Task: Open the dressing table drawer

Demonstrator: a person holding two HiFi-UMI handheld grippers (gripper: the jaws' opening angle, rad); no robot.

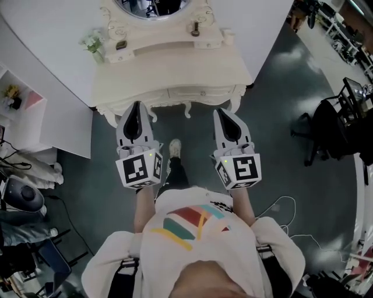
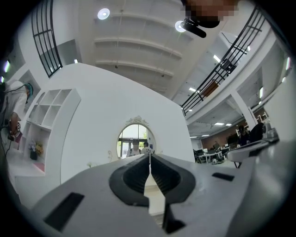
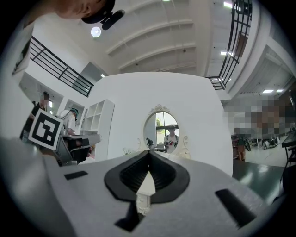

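Person's striped shirt fills the bottom of the head view, w/ both forearms held out toward the dressing table. One shoe shows on the dark floor just in front of the table.

L gripper points at the table's front-left corner; R gripper points at its front-right part. Both sit just short of the table's front edge, approx level w/ each other and apart.

Fingers: L gripper has tips pressed together, nothing between. R gripper is the same, tips meeting, nothing pinched.

Drawer sits in the table's front face, approx mid-width, closed flush w/ the front; neither gripper is on it.

Oval mirror stands at the table's back and is seen straight ahead in both gripper views. Small vase of flowers is on the table's back-left corner. White shelf unit stands left of the table, dark chair well off to its right.
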